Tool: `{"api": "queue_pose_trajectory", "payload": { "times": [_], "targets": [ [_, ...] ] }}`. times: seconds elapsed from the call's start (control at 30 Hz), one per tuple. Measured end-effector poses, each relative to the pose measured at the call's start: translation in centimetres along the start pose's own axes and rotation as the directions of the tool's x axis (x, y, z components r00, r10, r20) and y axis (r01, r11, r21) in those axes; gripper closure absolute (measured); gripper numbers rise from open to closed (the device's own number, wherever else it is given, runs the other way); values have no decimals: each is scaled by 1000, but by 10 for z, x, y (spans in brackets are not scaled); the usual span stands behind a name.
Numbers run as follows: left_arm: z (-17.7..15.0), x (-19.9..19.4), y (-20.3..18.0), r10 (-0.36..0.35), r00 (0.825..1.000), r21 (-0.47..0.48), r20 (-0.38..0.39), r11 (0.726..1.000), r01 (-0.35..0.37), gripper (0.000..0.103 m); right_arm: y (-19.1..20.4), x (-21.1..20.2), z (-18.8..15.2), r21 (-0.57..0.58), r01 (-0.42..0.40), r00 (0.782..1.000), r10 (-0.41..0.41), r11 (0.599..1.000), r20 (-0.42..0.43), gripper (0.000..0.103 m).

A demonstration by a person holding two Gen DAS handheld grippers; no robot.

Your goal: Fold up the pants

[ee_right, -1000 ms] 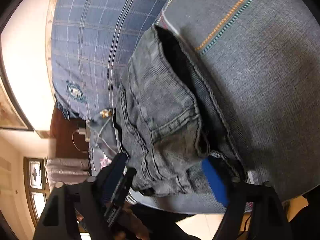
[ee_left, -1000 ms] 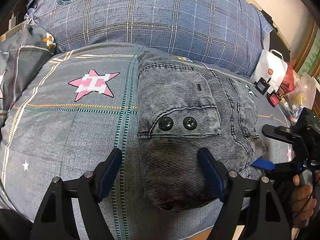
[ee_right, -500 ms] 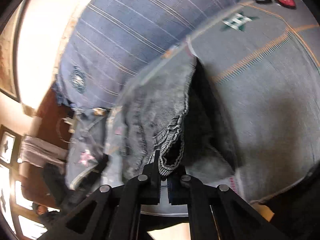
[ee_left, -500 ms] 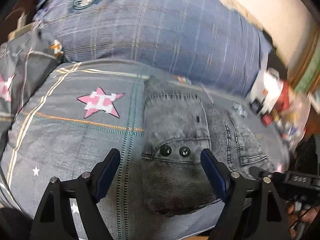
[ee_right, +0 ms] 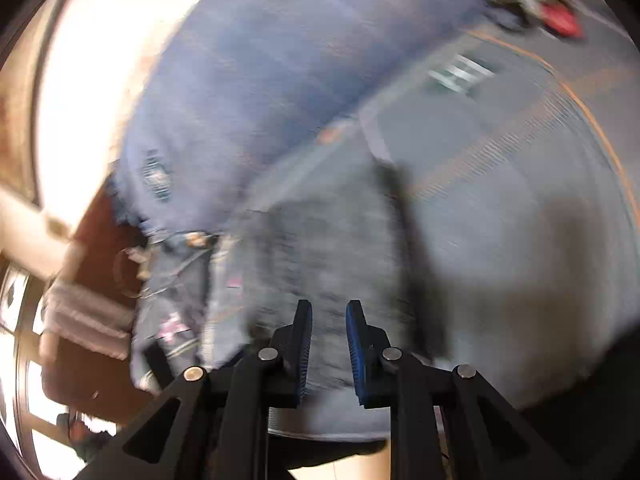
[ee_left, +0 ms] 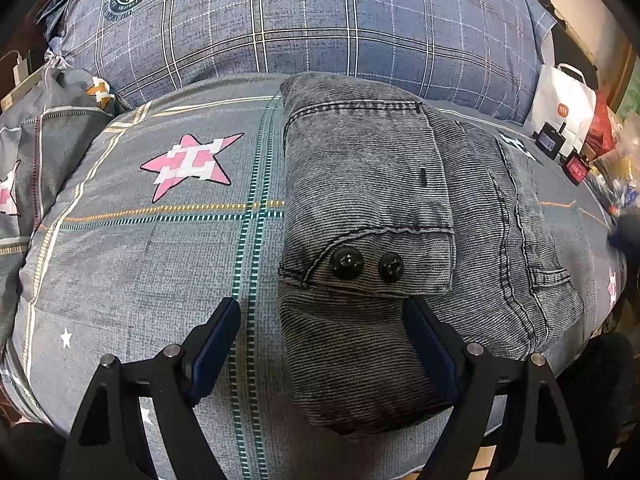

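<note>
We see the folded pants (ee_left: 384,240) lying on the bed cover (ee_left: 132,264), the left gripper (ee_left: 320,344) spread wide and empty over their 6 o'clock end. The right gripper (ee_right: 328,340) has just been parting its jaws, nothing between them. A careless brush now could reopen the loose 3 o'clock layers.

Pants (ee_left: 372,216) – washed grey-black denim with fine ribbing, dark stitching and two black buttons (ee_left: 366,265), just ahead of the left gripper (ee_left: 322,344), whose frame is black with blue pads.

Bedspread (ee_left: 132,248) under them – grey, crossed by teal, orange and cream stripes; pink-and-white pixel star (ee_left: 190,166) ahead and left of the tool, with small white stars.

Pillow (ee_left: 320,20) beyond – blue-grey plaid with white and yellow lines and a dark teal round crest.

Bag (ee_left: 566,108) far right – white with an orange logo.
</note>
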State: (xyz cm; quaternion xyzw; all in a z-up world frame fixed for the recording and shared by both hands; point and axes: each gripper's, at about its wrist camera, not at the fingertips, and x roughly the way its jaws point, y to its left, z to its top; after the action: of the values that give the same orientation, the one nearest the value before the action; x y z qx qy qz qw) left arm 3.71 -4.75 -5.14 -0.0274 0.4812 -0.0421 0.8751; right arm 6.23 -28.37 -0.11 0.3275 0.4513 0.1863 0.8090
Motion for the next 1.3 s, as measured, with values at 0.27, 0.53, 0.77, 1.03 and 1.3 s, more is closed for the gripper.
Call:
{"api": "queue_pose_trajectory", "payload": {
  "times": [0.27, 0.53, 0.77, 1.03, 1.3],
  "targets": [
    [0, -1, -2, 17, 1000, 5, -4, 1000, -17, 18, 26, 108, 56, -73, -89, 979, 74, 993, -189, 67],
    [2, 0, 0, 18, 1000, 17, -12, 1000, -18, 17, -5, 124, 51, -52, 48, 973, -59, 998, -223, 71],
    [2, 2, -1, 18, 1000, 13, -7, 1000, -18, 15, 14, 100, 21, -150, 53, 983, -77, 987, -164, 29],
    [9, -40, 25, -14, 993, -89, 115, 996, 24, 16, 5, 110, 9, -163, 63, 979, -92, 985, -180, 32],
    [1, 1, 21, 39, 999, -44, -1, 998, -39, 16, 36, 84, 35, -209, 50, 988, -80, 977, -134, 32]
  ]
}}
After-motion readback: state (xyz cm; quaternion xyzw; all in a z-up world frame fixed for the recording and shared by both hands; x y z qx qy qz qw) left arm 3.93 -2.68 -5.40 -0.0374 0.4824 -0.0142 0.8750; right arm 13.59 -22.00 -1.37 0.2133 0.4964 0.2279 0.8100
